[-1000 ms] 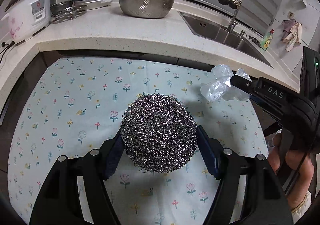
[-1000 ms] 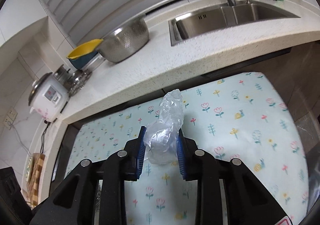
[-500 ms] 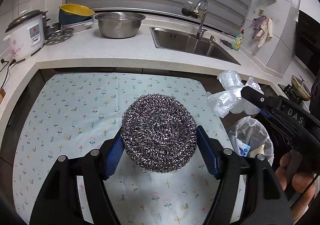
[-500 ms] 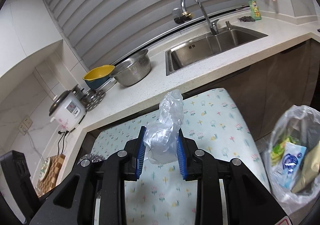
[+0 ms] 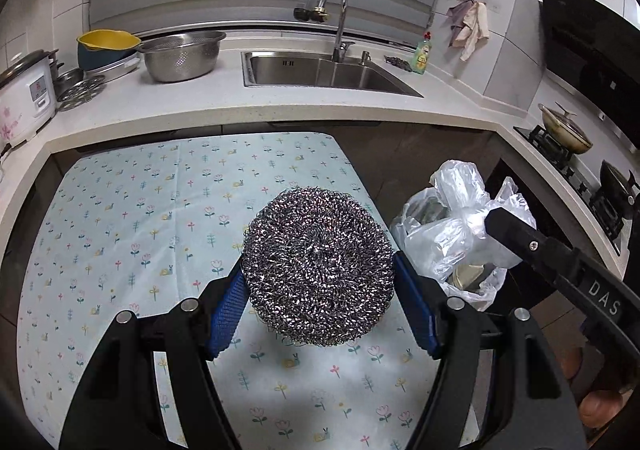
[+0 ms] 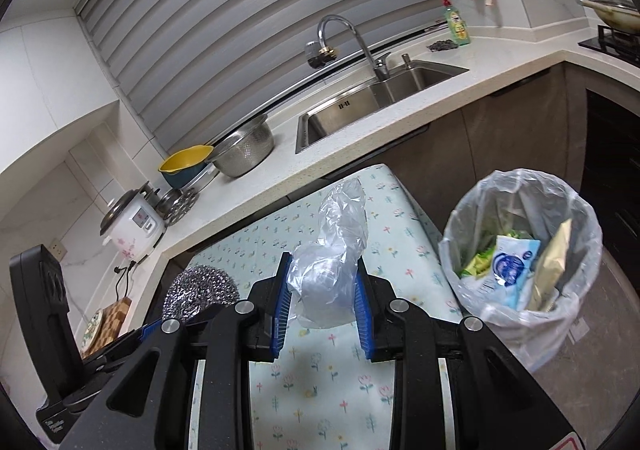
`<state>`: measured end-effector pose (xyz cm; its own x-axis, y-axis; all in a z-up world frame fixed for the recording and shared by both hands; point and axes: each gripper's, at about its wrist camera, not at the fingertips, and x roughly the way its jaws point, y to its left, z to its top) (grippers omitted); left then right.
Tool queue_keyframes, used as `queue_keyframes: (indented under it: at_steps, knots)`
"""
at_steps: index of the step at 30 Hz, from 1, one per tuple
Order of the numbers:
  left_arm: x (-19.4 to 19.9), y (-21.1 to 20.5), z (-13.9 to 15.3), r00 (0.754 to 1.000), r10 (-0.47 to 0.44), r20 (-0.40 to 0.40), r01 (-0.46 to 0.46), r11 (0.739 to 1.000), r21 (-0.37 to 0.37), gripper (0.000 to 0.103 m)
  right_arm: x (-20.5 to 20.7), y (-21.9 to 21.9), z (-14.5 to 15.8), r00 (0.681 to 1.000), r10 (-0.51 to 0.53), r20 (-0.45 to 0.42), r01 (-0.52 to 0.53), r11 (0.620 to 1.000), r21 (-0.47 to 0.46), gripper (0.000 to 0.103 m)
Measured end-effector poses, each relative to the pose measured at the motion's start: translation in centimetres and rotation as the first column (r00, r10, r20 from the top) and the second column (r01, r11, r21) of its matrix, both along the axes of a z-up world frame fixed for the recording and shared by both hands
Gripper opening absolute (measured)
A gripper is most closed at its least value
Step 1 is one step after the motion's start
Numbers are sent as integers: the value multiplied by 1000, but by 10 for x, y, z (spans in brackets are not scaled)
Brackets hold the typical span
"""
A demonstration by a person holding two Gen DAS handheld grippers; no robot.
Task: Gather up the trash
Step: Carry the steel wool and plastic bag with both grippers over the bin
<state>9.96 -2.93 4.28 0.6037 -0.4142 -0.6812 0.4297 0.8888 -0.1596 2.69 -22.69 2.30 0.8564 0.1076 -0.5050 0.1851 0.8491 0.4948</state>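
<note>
Two grippers are each carrying one piece of trash above the flowered tablecloth (image 5: 132, 210). The left gripper (image 5: 320, 290) is clamping a round steel scourer (image 5: 318, 266) between its blue pads, which are pressing its left and right flanks; the scourer is sitting as a flat disc with its broad face toward the camera, so it has no clear long axis. The right gripper (image 6: 322, 304) is pinching a crumpled clear plastic bag (image 6: 332, 270), the jaws narrowly closed on its bunched lower part. The bag's long axis is running forward and slightly rightward from the jaws, its loose tail pointing toward the counter (image 6: 248, 194).

The deciding relation is the bin (image 6: 524, 250), lined with a clear bag and already holding wrappers. In the right wrist view it is standing on the floor to the right of the jaws and lower, just past the table's right edge. In the left wrist view it is lying further right, largely hidden behind the held plastic bag. By my judgement the right hand is the nearer to the bin mouth and is placed to drop first; the left must cross more of the table. Neither item is yet over the opening.
</note>
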Motion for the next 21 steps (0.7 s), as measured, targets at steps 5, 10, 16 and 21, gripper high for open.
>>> queue_keyframes:
  at_steps: [5, 10, 16, 21]
  knots:
    - [-18, -19, 1, 999, -42, 9, 42, 999, 14, 66, -28, -11, -4, 1000, -28, -1, 28, 1000, 6, 27]
    - [-31, -34, 0, 997, -75, 13, 74, 997, 25, 66, -51, -22, -11, 998, -56, -9, 56, 998, 17, 27]
    - [-42, -51, -3, 994, -110, 12, 110, 993, 45, 66, -70, -33, -16, 996, -86, -7, 86, 996, 30, 27]
    - [-47, -60, -5, 991, -130, 11, 129, 990, 57, 66, -78, -42, -17, 994, -107, -1, 107, 993, 41, 27]
